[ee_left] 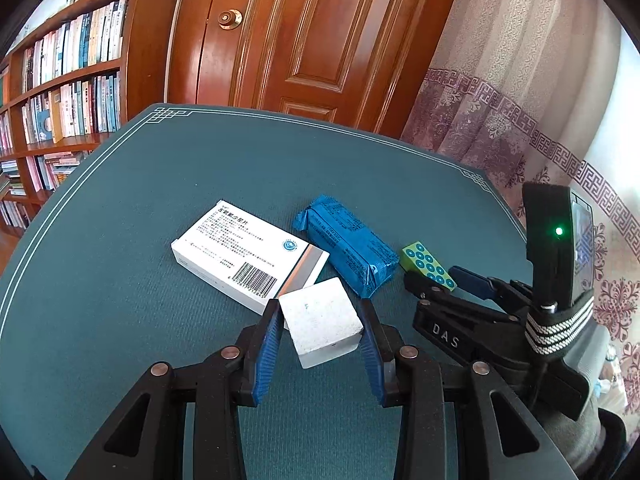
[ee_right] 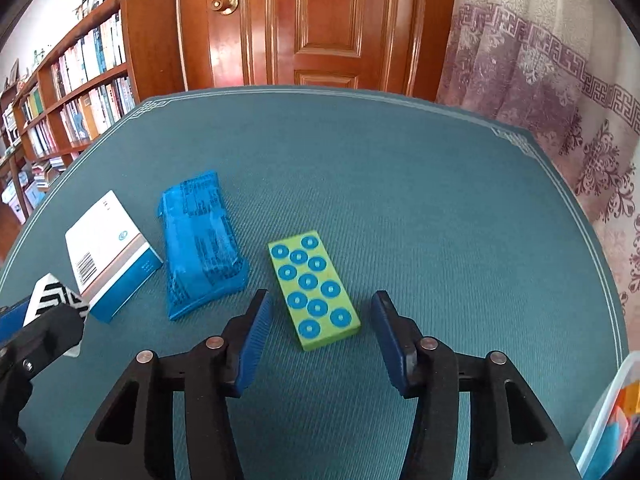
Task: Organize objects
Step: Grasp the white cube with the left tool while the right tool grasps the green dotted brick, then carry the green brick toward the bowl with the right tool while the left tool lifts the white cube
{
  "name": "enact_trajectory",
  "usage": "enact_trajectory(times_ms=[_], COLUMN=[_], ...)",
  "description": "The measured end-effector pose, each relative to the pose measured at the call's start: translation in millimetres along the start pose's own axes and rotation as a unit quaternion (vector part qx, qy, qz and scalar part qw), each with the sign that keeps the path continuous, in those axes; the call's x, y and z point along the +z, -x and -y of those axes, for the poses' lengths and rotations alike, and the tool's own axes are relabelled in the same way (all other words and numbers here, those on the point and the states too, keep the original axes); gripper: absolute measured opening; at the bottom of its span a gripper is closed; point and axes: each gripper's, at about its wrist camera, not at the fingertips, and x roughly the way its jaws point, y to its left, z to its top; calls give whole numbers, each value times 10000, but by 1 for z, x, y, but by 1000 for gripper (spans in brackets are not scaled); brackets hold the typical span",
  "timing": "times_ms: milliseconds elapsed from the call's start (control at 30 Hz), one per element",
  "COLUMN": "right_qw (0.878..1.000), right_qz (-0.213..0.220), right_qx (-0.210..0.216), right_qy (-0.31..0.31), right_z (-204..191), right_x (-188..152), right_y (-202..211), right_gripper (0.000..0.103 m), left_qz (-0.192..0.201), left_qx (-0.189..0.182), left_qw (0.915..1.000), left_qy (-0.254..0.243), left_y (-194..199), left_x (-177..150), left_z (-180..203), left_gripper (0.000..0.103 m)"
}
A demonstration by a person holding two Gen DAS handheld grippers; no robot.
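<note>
My left gripper (ee_left: 320,306) is shut on a white cube (ee_left: 320,326), held just above the teal table mat (ee_left: 160,184) at the near corner of a white medicine box (ee_left: 236,252). A blue foil packet (ee_left: 346,252) lies to the right of the box. In the right wrist view, a green block with blue dots (ee_right: 314,292) lies flat on the mat. My right gripper (ee_right: 322,300) stands open around its near end, with a gap between each pad and the block. The box (ee_right: 108,248) and packet (ee_right: 200,236) lie to its left.
A clear plastic bin (ee_right: 608,412) with coloured pieces stands at the table's right edge. Behind the table are a bookshelf (ee_left: 68,80), a wooden door (ee_left: 312,40) and a patterned curtain (ee_left: 520,100). The left gripper's body (ee_right: 36,332) shows at the lower left of the right wrist view.
</note>
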Motion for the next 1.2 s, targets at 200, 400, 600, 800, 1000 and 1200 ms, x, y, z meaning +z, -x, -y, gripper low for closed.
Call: enact_trajectory(times_ms=[200, 400, 600, 800, 1000, 1200], right_qw=[9999, 9999, 9998, 9994, 9987, 9978], right_qz=[14, 21, 4, -33, -21, 65], right_qx=[89, 109, 179, 261, 299, 320], right_qy=[111, 74, -107, -243, -416, -574], right_z=[-4, -5, 1, 5, 13, 22], right_x=[3, -4, -13, -26, -42, -56], right_y=[-3, 3, 11, 24, 40, 61], right_gripper=[39, 30, 30, 30, 30, 30], left_qz=[0, 35, 91, 189, 282, 336], left_qx=[-42, -53, -50, 41, 54, -19], left_qw=[10000, 10000, 9999, 9995, 9986, 9974], left_qy=[-7, -34, -96, -231, -436, -642], left_y=[1, 3, 7, 9, 14, 19], left_x=[-1, 0, -1, -1, -4, -8], left_z=[1, 3, 7, 14, 25, 36], left_gripper=[40, 40, 40, 40, 40, 40])
